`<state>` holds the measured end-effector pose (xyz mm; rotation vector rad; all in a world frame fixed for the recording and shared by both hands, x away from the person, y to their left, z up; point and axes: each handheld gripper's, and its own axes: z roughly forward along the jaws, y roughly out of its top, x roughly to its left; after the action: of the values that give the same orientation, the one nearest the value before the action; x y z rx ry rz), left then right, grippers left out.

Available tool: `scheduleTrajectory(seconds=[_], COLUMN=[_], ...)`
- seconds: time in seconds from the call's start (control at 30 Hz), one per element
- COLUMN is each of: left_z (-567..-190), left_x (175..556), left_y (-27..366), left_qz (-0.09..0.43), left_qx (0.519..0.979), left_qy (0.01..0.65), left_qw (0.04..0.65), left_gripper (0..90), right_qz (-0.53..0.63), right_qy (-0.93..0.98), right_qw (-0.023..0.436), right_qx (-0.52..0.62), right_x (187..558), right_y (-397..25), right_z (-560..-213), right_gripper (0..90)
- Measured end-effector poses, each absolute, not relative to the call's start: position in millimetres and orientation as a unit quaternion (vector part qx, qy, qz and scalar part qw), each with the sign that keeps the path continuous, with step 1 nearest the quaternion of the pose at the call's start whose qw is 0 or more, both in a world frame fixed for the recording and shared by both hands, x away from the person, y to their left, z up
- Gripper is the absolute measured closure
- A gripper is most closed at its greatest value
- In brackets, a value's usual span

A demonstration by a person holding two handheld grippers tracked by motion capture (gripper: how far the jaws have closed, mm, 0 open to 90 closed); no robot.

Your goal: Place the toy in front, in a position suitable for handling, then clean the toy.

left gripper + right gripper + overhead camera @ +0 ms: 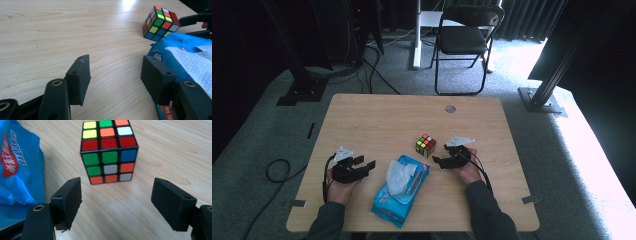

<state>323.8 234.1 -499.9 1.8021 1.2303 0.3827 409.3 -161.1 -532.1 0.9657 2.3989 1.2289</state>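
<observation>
Puzzle cube [109, 152]: on table [377, 120] beside blue wipes pack [399, 190]. Rigid, light, smooth-faced; probably best pinched across opposite flat sides. Right gripper [116, 203] spread wide before it; left gripper [115, 77] likewise agape, empty.

Light wooden tabletop [377, 120] with rounded corners and a small round grey grommet hole [450, 108] near the far edge. Scrambled multicoloured puzzle cube [425, 145] sits flat on the wood, right of centre. Blue plastic pack of wet wipes [398, 200] lies just beside it, nearer the person, white wipe [398, 176] sticking out of the open flap. Cube and pack close together, not touching.
</observation>
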Motion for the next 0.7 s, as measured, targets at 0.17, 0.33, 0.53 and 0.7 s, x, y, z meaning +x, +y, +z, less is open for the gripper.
scheduleTrajectory(seconds=[0.17, 0.33, 0.53, 0.7], left_z=[-497.5, -492.1, -480.1, -474.5], left_x=[320.7, 315.9, 301.1, 289.1], left_y=[232.4, 228.4, 222.3, 212.6], left_qz=[0.154, 0.156, 0.153, 0.145], left_qx=[0.731, 0.733, 0.734, 0.743], left_qy=[0.492, 0.487, 0.469, 0.45], left_qw=[0.447, 0.448, 0.468, 0.473], left_gripper=[40.3, 40.2, 38.5, 37.5], right_qz=[0.421, 0.417, 0.411, 0.402], right_qy=[0.827, 0.828, 0.83, 0.834], right_qw=[0.138, 0.138, 0.144, 0.145], right_qx=[0.345, 0.35, 0.347, 0.349], right_x=[410.5, 410.2, 408.9, 406.9], right_y=[-166.5, -167.3, -168.8, -172.7], right_z=[-534.4, -536.2, -535.3, -535.3], right_gripper=[24.9, 25.3, 25.3, 25.3])
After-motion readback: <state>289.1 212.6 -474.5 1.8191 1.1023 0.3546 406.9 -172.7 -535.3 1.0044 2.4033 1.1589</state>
